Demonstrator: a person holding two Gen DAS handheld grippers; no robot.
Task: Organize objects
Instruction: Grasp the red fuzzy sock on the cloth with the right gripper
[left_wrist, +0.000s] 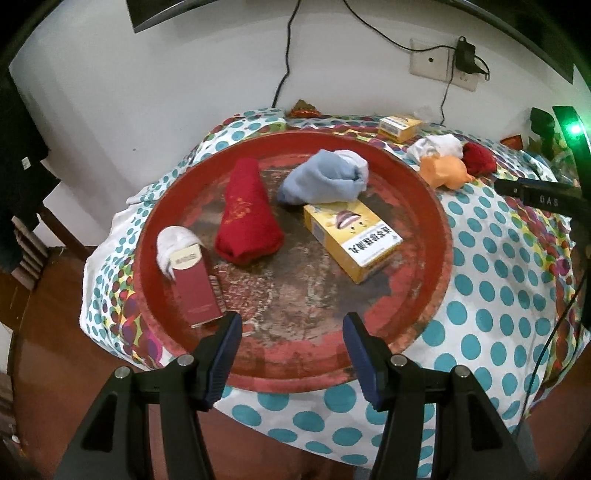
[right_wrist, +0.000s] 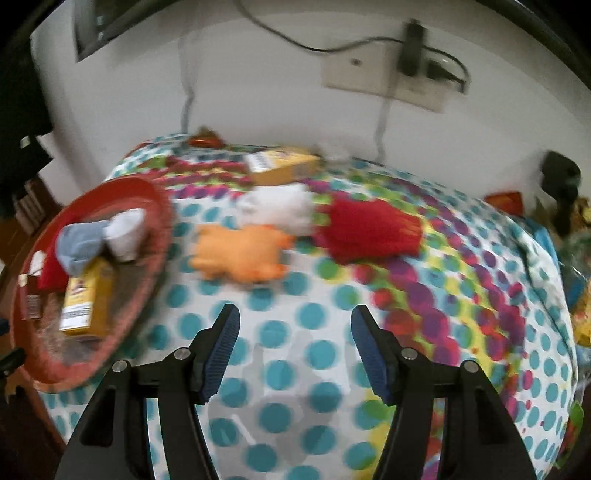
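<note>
i see the yellow box (left_wrist: 351, 240) lying flat in the red tray (left_wrist: 436, 206), long axis running from the tray's middle out toward its right rim, printed white end nearest my left gripper (left_wrist: 291, 332). the red rolled sock (left_wrist: 247, 218) lies beside it, long axis pointing away from me toward the wall, fat end nearer. the blue-grey sock bundle (left_wrist: 325, 181) touches the far end of the yellow box. the maroon box (left_wrist: 195, 288) sits near the tray's left rim, long axis roughly toward me, with a white sock (left_wrist: 173, 240) against its far end.

the surface is covered by a polka-dot cloth (left_wrist: 498, 314), teal dots on white with a multicoloured patch. behind it a white wall (left_wrist: 184, 74) with a socket plate (left_wrist: 432, 59), a plugged adapter and dark cables. wooden floor shows at lower left.

outside the tray, on the cloth: an orange sock (right_wrist: 240, 254), a white bundle (right_wrist: 280, 206) touching it, a red sock (right_wrist: 369, 229) just beside those, and a second yellow box (right_wrist: 284, 166) near the wall. the right wrist view is blurred.

left gripper: jaws apart, nothing between them, hovering over the tray's near rim. right gripper (right_wrist: 295, 325): jaws apart, nothing between them, over bare cloth, the orange sock ahead of it.
</note>
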